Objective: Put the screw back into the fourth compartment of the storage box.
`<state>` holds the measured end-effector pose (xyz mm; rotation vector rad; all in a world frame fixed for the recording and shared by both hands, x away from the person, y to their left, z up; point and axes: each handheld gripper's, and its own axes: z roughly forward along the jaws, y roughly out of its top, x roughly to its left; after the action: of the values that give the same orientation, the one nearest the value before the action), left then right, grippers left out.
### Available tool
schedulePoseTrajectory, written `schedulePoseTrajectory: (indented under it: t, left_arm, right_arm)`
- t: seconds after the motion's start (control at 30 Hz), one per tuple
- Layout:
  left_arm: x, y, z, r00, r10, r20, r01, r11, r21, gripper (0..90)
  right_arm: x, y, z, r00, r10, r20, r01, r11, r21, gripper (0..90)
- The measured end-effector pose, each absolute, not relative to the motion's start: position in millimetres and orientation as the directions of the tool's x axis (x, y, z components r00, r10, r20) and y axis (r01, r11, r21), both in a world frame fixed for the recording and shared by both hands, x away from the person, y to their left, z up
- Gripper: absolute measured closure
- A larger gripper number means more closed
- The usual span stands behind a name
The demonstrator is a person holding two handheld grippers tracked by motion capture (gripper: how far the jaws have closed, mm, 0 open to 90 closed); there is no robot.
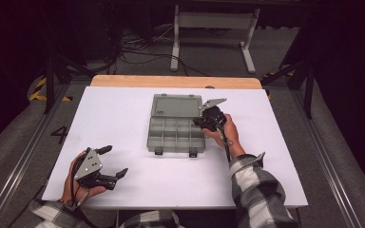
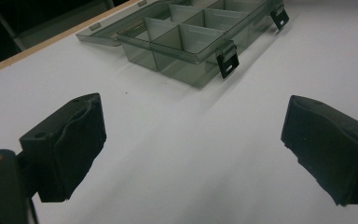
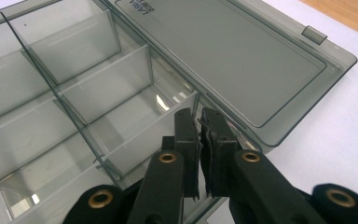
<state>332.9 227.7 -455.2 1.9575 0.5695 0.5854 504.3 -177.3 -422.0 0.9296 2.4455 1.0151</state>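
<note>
A grey see-through organiser box (image 1: pixel 176 134) lies open near the middle of the white surface (image 1: pixel 114 123), a little toward the far side. Its flat lid (image 1: pixel 177 105) is folded back and rests on the surface on the far side of the tray, and two dark latches (image 1: pixel 193 153) hang from the tray's near edge. Thin clear dividers (image 3: pixel 77 91) split the tray into rows of small compartments. Every compartment that can be seen is bare, with only the white surface showing through the floor.

The right gripper (image 1: pixel 203 121) is at the tray's right edge, near the far right corner where tray and lid meet. In the right gripper view its two black jaws are clenched together with only a sliver between the pads, and the fingertips (image 3: pixel 187 122) sit over the tray wall beside the hinge line. Whether they pinch the wall or merely touch it cannot be told.

The left gripper (image 1: pixel 115 162) rests in the person's hand at the near left of the surface, well apart from the box. It is released, its jaws spread wide with nothing between them, and the left gripper view looks across bare surface toward the latched side of the box (image 2: pixel 191 44).

A wooden board edge (image 1: pixel 176 81) runs along the far side of the surface.
</note>
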Motion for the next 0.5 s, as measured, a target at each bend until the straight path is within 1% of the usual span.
schedulePoseTrajectory:
  t: [0.1, 0.4, 0.5]
  left_arm:
    - [333.5, 228.0, -455.5, 0.775, 0.612, 0.154, 0.143, -0.409, 0.901, 7.0]
    - [332.0, 228.7, -455.7, 0.773, 0.616, 0.149, 0.150, -0.407, 0.901, 7.1]
    - [331.5, 229.4, -454.9, 0.769, 0.622, 0.148, 0.151, -0.401, 0.903, 7.2]
  right_arm:
    - [502.6, -176.7, -422.8, -0.725, 0.687, -0.052, 0.453, 0.532, 0.716, 86.1]
    - [499.0, -174.5, -424.5, -0.735, 0.676, -0.059, 0.442, 0.543, 0.714, 85.6]
    - [497.9, -174.3, -423.1, -0.736, 0.674, -0.060, 0.438, 0.542, 0.717, 83.0]
